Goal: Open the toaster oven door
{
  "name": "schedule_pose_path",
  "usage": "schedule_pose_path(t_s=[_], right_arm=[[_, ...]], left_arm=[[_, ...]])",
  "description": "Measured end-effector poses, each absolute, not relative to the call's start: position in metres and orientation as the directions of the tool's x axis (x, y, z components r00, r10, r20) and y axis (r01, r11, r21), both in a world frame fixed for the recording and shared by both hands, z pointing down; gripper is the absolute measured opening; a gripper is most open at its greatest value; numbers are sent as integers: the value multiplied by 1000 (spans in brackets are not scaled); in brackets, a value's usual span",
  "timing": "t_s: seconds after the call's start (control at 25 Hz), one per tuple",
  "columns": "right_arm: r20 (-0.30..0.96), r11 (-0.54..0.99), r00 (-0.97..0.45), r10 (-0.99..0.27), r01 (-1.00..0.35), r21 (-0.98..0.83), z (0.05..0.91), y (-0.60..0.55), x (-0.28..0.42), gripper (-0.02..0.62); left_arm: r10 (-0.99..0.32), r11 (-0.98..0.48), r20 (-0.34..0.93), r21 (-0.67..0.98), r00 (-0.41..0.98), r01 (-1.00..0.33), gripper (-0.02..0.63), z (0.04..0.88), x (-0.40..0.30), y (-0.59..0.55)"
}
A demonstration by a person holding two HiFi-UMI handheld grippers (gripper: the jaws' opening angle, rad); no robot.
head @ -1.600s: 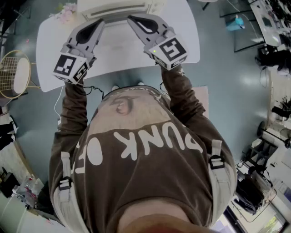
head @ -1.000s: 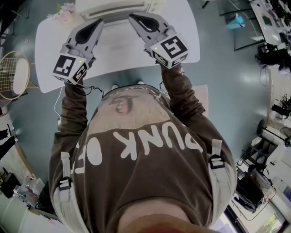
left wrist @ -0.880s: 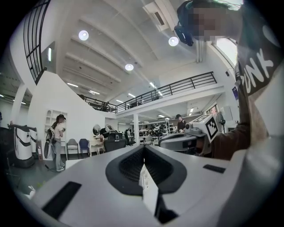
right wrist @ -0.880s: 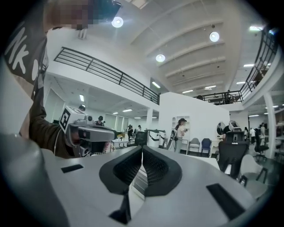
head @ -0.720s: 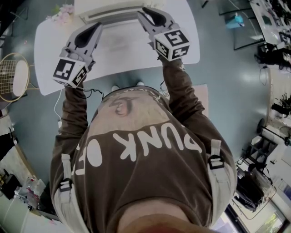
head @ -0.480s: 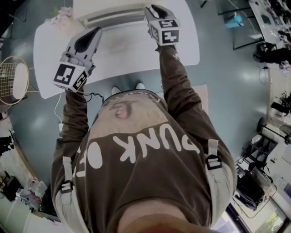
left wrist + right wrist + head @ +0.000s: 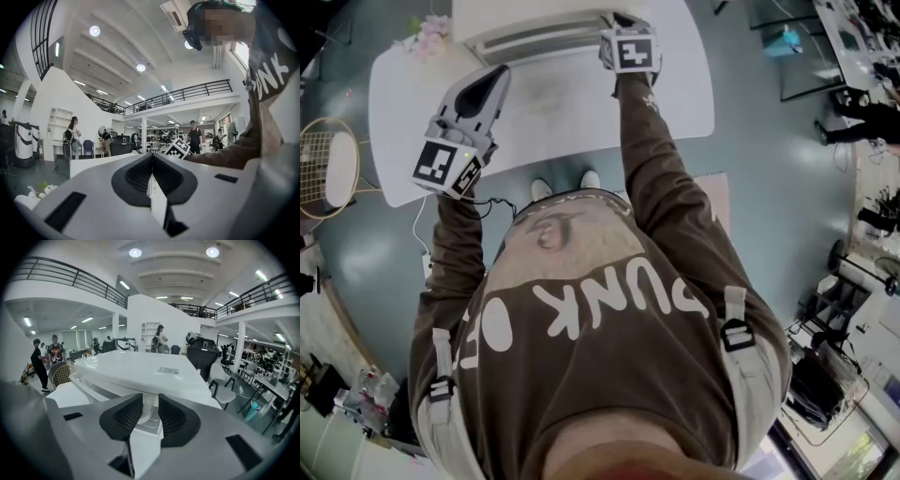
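A white toaster oven (image 7: 534,23) stands at the far edge of the white table (image 7: 581,103), and it fills the right gripper view (image 7: 140,371). My right gripper (image 7: 619,23) reaches its front at the right end. Its jaws are opening, and the oven's white door handle (image 7: 150,416) lies between the ribbed pads (image 7: 129,416). My left gripper (image 7: 492,77) hovers over the table's left half, away from the oven. Its jaws are shut with nothing in them (image 7: 151,171).
A bunch of pink flowers (image 7: 431,26) lies on the table's far left corner. A badminton racket (image 7: 328,155) lies on the floor to the left. A black cable (image 7: 492,187) hangs by the table's near edge. Chairs (image 7: 225,385) and people stand farther off.
My right gripper has moved away from my body, from over the table's middle to the oven's front at its right end. The left gripper has barely shifted.
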State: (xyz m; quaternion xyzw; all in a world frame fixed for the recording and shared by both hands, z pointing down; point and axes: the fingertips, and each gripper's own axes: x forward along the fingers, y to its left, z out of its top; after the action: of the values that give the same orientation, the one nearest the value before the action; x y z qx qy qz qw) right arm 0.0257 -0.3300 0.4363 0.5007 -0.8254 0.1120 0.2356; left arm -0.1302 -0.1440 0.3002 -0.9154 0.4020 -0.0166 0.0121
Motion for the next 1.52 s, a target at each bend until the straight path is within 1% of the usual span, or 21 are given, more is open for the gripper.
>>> schedule_pose_path(t_s=[0.12,0.2,0.32,0.68,0.92,1.16,1.52], right_arm=[[510,465,-387,-768,-885,29,443,-333,24,112],[528,459,-385,-757,-888,10,445,-333,19,94],[552,433,-357,-754,-901,9,448,-333,19,86],[546,423,-374,-750,-905,-38,453,-310,21,89],[529,446,-390,-754,-895,-24,464,-275,32,92],[489,430,-366,-792,-903,21,475,-246,43,92],[497,415,-343,-797,-909,39,514,-212,53,95]], left_arm=[[-736,-677,21,-28,677,-735,5,304,-134,-143],[-734,-680,22,-24,679,-733,5,305,-136,-143],[-729,-684,19,-20,684,-729,5,306,-136,-141],[-716,-698,22,-6,698,-716,5,311,-138,-139],[-714,-700,15,-1,700,-714,5,308,-130,-140],[-725,-689,9,-6,689,-725,5,300,-125,-135],[-750,-662,3,-31,662,-749,5,291,-131,-129]])
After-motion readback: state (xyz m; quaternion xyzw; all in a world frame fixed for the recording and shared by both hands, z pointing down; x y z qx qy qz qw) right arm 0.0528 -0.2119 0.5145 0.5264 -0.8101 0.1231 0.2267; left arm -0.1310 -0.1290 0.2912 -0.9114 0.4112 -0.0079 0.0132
